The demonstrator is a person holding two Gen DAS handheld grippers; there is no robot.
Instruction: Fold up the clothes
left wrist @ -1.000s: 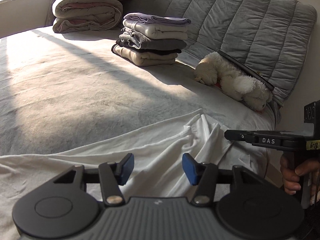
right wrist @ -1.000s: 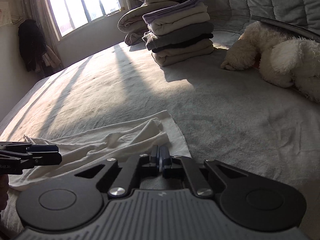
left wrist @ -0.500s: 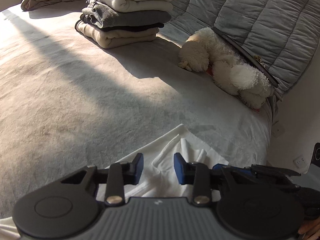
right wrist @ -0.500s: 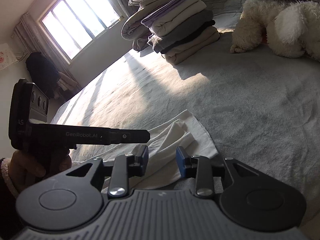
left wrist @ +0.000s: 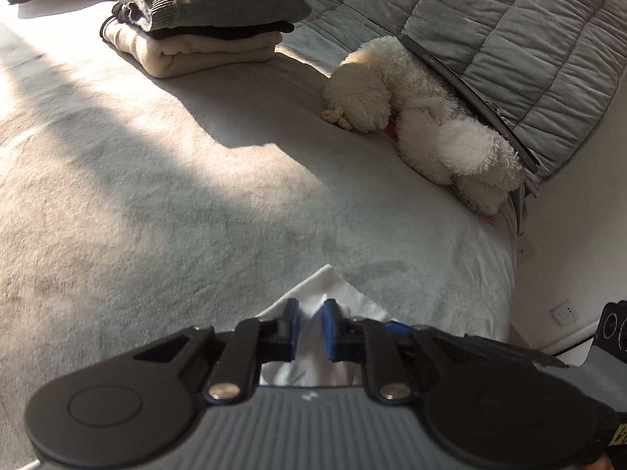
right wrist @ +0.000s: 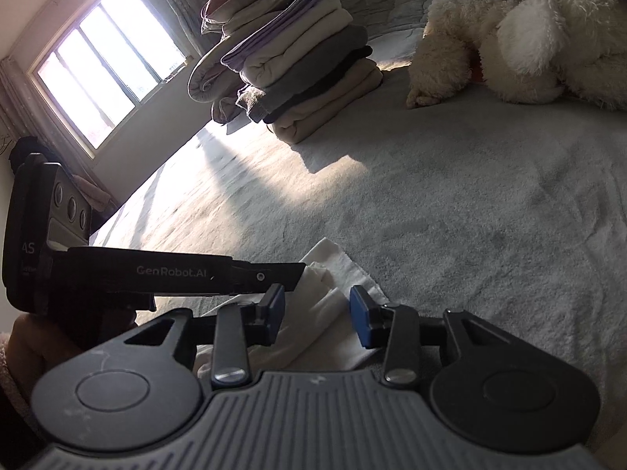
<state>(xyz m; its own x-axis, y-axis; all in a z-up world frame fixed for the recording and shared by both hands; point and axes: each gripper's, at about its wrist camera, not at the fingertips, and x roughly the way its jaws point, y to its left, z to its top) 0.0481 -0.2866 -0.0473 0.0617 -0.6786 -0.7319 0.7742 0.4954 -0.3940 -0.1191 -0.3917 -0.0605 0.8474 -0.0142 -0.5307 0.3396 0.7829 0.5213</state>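
Left gripper (left wrist: pixel 310 327) has just been closing on the corner of a white garment (left wrist: pixel 317 286) bunched at the bed's (left wrist: pixel 196 203) near edge; right gripper (right wrist: pixel 316 309) straddles it, closing, pads not touching. Folded stack (right wrist: pixel 309 86) waits behind; this piece remains unfolded.

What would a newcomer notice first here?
The tall stack of folded clothes at the far side of the bed, near the bright window, and the white plush toy lying to its right against the grey quilt. Nearest, a crumpled white garment lies at the bed's near edge: the left tongs pinch its corner, while the right tongs, whose jaws have just been closing, straddle a fold without pressing it.
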